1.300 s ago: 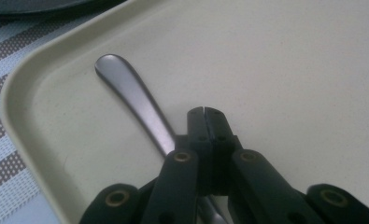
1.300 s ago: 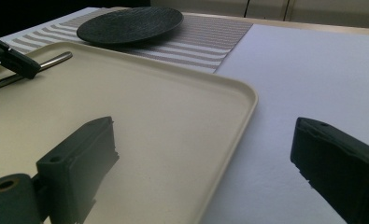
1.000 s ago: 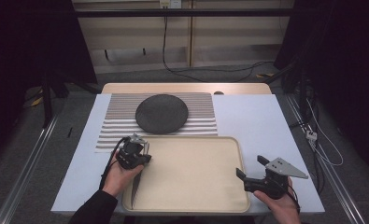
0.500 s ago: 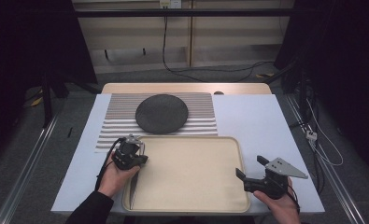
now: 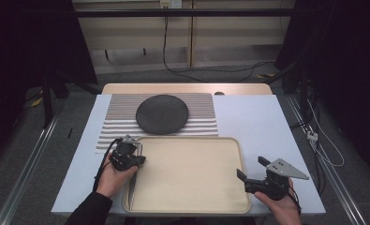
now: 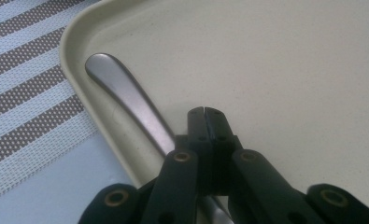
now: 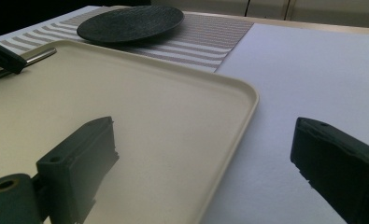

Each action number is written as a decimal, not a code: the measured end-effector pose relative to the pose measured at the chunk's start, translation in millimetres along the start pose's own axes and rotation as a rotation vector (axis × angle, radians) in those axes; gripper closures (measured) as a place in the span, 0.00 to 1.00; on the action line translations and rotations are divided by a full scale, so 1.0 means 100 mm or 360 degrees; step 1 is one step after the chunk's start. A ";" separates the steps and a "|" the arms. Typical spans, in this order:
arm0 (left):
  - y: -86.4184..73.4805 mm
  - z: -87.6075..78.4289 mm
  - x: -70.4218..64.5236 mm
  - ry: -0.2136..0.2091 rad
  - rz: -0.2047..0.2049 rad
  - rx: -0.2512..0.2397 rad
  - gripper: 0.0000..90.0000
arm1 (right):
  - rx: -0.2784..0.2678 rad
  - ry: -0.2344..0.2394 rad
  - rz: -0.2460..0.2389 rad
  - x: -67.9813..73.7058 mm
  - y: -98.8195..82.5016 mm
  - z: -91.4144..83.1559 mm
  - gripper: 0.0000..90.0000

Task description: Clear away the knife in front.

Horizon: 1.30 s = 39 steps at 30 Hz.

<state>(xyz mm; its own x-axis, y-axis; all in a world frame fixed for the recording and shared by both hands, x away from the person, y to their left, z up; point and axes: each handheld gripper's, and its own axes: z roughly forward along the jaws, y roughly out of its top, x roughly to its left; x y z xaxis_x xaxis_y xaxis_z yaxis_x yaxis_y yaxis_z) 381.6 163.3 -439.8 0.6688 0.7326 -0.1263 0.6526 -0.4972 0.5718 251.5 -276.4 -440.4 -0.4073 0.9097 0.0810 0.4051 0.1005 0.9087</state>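
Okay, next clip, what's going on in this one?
A person works at a table with a tool in each hand. The left tool is shut, above a metal utensil handle that lies along the left inner edge of a beige tray; whether it grips the handle is unclear. The right tool is open, straddling the tray's right rim. A dark plate sits on a striped mat beyond the tray.

The left hand-held gripper (image 5: 126, 154) is held by the left hand (image 5: 111, 176), and its two black jaws are pressed together. The right hand-held gripper (image 5: 250, 172) is held low by the right hand (image 5: 278, 206), and its jaws stand wide apart
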 end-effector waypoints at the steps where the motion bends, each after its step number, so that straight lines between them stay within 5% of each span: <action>1: 0.00 0.00 0.00 -0.0003 -0.0003 -0.0001 1.00 | 0.0000 0.0000 0.0000 0.00 0.00 0.00 0.08; 13: 0.01 -0.03 -0.05 -0.0034 0.0020 -0.0091 0.98 | -0.0001 0.0001 0.0001 0.00 0.00 0.00 0.08; 18: 0.03 -0.09 -0.07 -0.0019 0.0012 -0.0165 0.80 | -0.0002 0.0000 0.0002 0.00 0.00 0.00 0.08; 23: 0.05 -0.15 -0.10 0.0050 0.0002 -0.0269 0.47 | 0.0000 -0.0001 0.0004 0.00 0.00 0.00 0.08; 29: 0.07 -0.19 -0.13 0.0071 -0.0042 -0.0292 0.19 | -0.0002 -0.0001 0.0003 0.00 0.00 0.00 0.08; 33: 0.08 -0.23 -0.16 0.0023 -0.0039 -0.0319 0.11 | -0.0002 -0.0003 0.0004 -0.01 0.00 -0.01 0.08; 39: 0.07 -0.32 -0.20 -0.0038 0.0111 -0.0359 0.09 | 0.0001 -0.0008 0.0010 -0.01 -0.01 -0.02 0.08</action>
<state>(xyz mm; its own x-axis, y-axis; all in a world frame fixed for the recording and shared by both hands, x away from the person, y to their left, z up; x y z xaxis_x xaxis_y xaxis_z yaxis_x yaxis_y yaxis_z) 361.6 160.1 -407.1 0.7194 0.6877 -0.0977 0.5101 -0.4276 0.7463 250.0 -278.0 -440.4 -0.4009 0.9122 0.0845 0.4081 0.0952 0.9080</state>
